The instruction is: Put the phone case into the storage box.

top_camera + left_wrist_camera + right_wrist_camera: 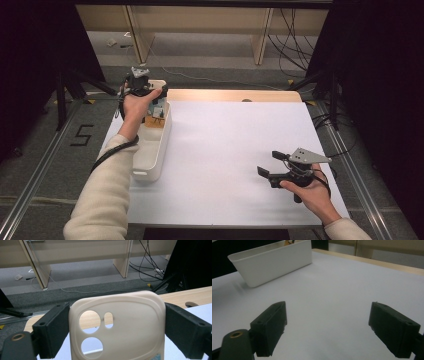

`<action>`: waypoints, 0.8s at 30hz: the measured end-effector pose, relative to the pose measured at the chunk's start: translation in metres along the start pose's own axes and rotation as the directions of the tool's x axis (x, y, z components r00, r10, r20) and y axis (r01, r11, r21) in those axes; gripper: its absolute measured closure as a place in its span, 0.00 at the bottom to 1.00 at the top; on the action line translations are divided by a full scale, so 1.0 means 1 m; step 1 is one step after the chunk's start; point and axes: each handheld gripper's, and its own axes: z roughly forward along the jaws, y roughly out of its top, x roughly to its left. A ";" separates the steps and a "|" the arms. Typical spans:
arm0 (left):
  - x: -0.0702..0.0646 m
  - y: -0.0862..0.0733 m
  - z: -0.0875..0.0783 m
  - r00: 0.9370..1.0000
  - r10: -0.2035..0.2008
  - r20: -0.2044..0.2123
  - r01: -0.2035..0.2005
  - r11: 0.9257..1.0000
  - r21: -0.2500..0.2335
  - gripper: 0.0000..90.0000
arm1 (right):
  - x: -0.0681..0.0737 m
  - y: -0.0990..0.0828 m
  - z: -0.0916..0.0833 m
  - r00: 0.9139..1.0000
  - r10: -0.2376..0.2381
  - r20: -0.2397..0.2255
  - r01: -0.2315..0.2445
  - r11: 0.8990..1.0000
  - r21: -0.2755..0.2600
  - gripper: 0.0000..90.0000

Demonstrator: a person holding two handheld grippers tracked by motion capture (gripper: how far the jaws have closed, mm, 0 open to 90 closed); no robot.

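Note:
A cream phone case (130, 322) with camera cut-outs stands upright between the two black jaws of my left gripper (116, 323), and both pads press on its sides. In the high view my left gripper (141, 85) is held up over the far end of a white bin (150, 160) at the table's left edge. My right gripper (268, 162) hovers low over the white table top (225, 145) at the front right. Its jaws (328, 312) stand wide open with nothing between them and point toward the bin (274, 262).
Some small coloured items (157, 113) lie in the bin's far end under my left hand. A wooden strip (225, 95) runs along the table's back edge. Beyond it are desk legs and cables (150, 262) on the grey floor. Dark stands flank both sides.

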 end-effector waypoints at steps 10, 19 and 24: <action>0.001 0.001 0.003 1.000 -0.008 -0.004 0.008 1.000 0.000 0.12 | 0.000 0.000 0.000 1.000 -0.002 -0.004 0.002 1.000 0.000 0.18; 0.002 0.002 0.005 1.000 -0.012 -0.013 0.012 1.000 0.000 0.12 | 0.000 0.000 0.000 1.000 -0.002 -0.003 0.002 1.000 0.000 0.18; 0.002 0.002 0.007 1.000 -0.014 -0.016 0.014 1.000 0.001 0.12 | 0.000 0.000 0.000 1.000 -0.003 -0.004 0.003 1.000 -0.001 0.18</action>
